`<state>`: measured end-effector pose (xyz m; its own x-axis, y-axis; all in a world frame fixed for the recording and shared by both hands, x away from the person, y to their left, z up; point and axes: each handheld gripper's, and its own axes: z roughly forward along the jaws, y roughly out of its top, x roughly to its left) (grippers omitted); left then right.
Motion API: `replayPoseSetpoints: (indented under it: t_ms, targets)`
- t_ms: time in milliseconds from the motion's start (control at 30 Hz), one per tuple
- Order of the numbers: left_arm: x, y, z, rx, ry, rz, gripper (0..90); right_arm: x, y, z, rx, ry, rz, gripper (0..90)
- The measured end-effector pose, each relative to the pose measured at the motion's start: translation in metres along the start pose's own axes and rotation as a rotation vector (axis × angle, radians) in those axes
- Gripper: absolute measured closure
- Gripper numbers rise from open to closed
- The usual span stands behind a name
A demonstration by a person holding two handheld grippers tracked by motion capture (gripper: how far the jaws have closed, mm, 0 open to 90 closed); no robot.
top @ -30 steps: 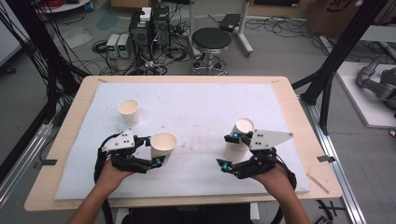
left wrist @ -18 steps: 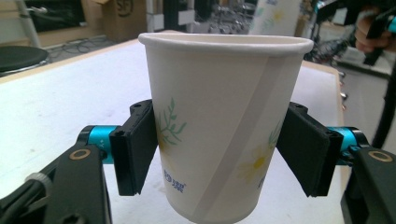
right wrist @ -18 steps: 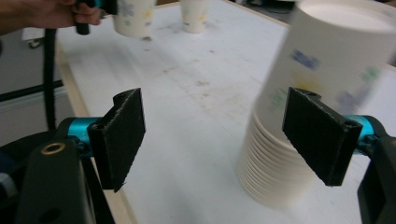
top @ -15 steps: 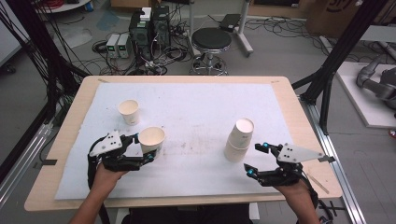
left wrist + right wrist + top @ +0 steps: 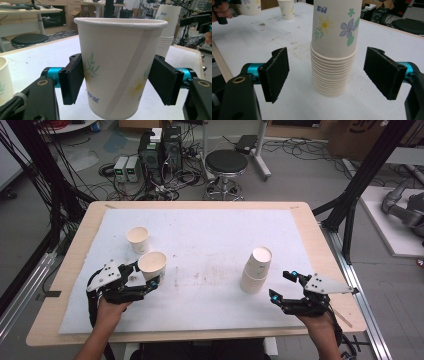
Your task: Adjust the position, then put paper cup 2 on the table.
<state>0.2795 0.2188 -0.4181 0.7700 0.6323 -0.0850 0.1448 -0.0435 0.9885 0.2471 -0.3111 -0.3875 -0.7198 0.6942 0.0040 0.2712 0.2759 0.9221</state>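
Left gripper [image 5: 117, 85] clamps thin floral paper cup [image 5: 120, 67] – squeeze could crumple it. Right gripper [image 5: 329, 75] spread wide, could topple tall paper-cup stack [image 5: 334, 50] near table's right edge.

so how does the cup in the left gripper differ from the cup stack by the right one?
The single cup sits rim-up between the left gripper's pads; the cup stack stands inverted, many nested rims, untouched between the right gripper's open jaws. Both are floral-printed paper.
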Motion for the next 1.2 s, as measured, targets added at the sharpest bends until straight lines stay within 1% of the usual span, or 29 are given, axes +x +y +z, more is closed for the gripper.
replayPoseSetpoints:
  t_ms: [233, 300, 367, 500, 600, 667, 800, 867, 933, 1000, 1067, 1133, 1200]
  targets:
    - [-0.001, 0.0, 0.001, 0.001, 0.016, 0.007, 30.3, 0.001, -0.002, 0.001, 0.004, 0.003, -0.004, 20.9]
    - [0.001, 0.001, 0.002, 0.004, 0.022, 0.006, 30.3, 0.0, -0.002, 0.0, 0.002, 0.001, -0.003, 20.9]
    - [0.004, 0.001, 0.004, 0.007, 0.019, 0.002, 30.3, 0.0, -0.001, 0.0, 0.001, 0.003, -0.005, 20.9]
    - [0.008, 0.006, 0.011, 0.006, 0.023, 0.008, 30.3, 0.0, -0.002, 0.0, 0.0, 0.004, -0.002, 20.9]
    - [0.012, 0.01, 0.02, -0.01, 0.026, 0.002, 30.3, -0.001, -0.002, 0.001, 0.001, 0.005, -0.006, 21.0]
    - [0.015, 0.012, 0.028, -0.014, 0.031, 0.005, 30.3, 0.0, -0.002, 0.001, 0.005, 0.007, 0.002, 20.9]
    - [0.021, 0.015, 0.045, -0.015, 0.037, 0.002, 30.4, -0.001, -0.003, 0.0, -0.001, 0.004, -0.003, 21.0]
    - [0.023, 0.016, 0.054, -0.015, 0.044, 0.004, 30.3, 0.0, -0.004, 0.0, 0.007, 0.007, 0.002, 21.0]
    - [0.026, 0.017, 0.064, -0.015, 0.049, -0.003, 30.4, 0.0, -0.005, 0.0, 0.008, 0.01, 0.0, 20.9]
    - [0.029, 0.017, 0.072, -0.011, 0.049, -0.016, 30.5, 0.0, -0.005, 0.0, 0.005, 0.01, 0.002, 21.0]
    - [0.031, 0.016, 0.081, -0.001, 0.059, -0.015, 30.5, -0.001, -0.005, 0.0, 0.005, 0.011, 0.0, 20.9]
    - [0.033, 0.014, 0.088, -0.006, 0.068, -0.016, 30.7, -0.001, -0.006, 0.0, 0.007, 0.012, -0.002, 21.0]
    - [0.037, 0.01, 0.096, 0.01, 0.083, -0.021, 30.6, -0.001, -0.006, 0.001, 0.01, 0.015, 0.002, 20.9]
